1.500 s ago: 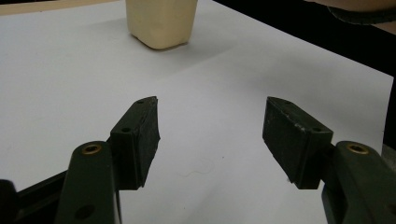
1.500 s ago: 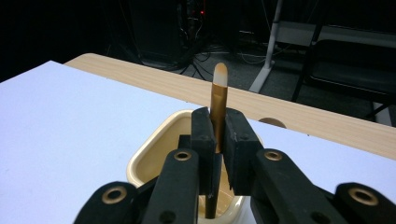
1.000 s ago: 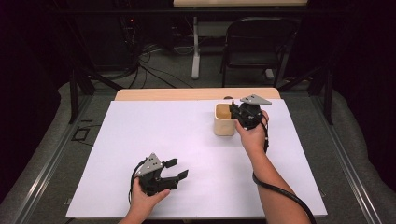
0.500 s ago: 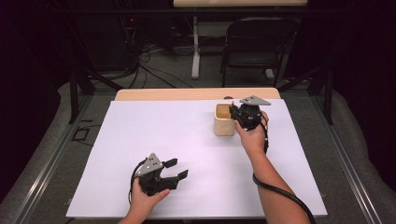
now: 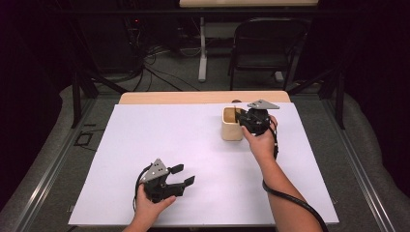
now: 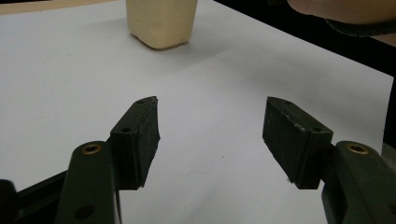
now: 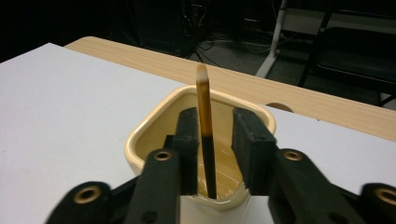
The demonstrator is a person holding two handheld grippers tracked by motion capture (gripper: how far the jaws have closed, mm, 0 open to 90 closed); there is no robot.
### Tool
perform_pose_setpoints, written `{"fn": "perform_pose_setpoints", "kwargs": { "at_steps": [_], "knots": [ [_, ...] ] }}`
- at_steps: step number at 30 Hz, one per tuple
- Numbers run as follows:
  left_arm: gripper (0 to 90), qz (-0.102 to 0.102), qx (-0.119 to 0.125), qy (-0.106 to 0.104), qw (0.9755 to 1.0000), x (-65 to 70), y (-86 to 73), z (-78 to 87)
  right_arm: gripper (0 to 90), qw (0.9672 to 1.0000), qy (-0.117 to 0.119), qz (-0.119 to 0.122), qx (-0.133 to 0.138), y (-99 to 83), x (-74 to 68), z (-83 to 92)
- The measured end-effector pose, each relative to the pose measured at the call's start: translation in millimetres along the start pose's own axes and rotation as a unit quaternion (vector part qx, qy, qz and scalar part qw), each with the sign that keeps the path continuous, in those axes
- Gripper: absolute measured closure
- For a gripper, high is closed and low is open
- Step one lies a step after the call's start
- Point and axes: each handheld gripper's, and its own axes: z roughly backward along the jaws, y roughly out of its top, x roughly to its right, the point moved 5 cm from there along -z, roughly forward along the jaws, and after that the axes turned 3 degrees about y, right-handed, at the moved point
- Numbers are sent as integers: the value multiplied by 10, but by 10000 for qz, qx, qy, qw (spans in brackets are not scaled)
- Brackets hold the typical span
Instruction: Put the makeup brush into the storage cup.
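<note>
A cream square cup (image 5: 232, 130) stands on the white sheet at the back right, and it also appears at the top of the left gripper view (image 6: 161, 23). A thin stick (image 7: 203, 102), amber with a pale tip and a dark lower part, stands upright inside the cup (image 7: 140, 140). My right gripper (image 5: 243, 121) hangs over the cup's rim. Its jaws (image 7: 215, 114) have just been opening: the stick stands between them close to the left pad, with a clear gap to the right pad. Near the front edge, my left gripper (image 5: 183, 174) rests open with nothing between its fingers (image 6: 210, 105).
The white sheet (image 5: 169, 140) covers most of a wooden table whose bare strip (image 5: 193, 97) shows at the back. Behind the table stand a black chair (image 5: 266, 48) and a white table leg (image 5: 203, 53), with cables on the floor.
</note>
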Motion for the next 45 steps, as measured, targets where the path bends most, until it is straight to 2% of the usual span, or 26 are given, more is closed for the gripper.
{"fn": "perform_pose_setpoints", "kwargs": {
  "at_steps": [7,10,14,17,18,23,30,45],
  "knots": [
    [364,-4,3,0,10000,1,2,0,553,10000,35,93,-7,32,-23,14],
    [365,1,6,-2,10000,2,2,0,502,9999,3,115,-3,37,-25,12],
    [364,2,2,-4,10000,2,1,0,381,9998,-77,188,-4,42,-30,-4],
    [364,3,2,-6,10000,3,2,-1,360,9996,-123,252,4,45,-40,-11],
    [365,4,-1,-5,10000,2,1,-2,329,9995,-151,292,13,52,-43,-14],
    [364,6,11,2,10000,-1,1,-3,294,9990,-255,348,-108,44,-39,-29],
    [365,7,14,19,10000,-2,2,0,287,9995,-162,208,-192,38,-65,-23],
    [364,-7,-2,26,10000,-5,0,-3,285,9990,-62,334,-298,-8,-123,82]
  ]
}}
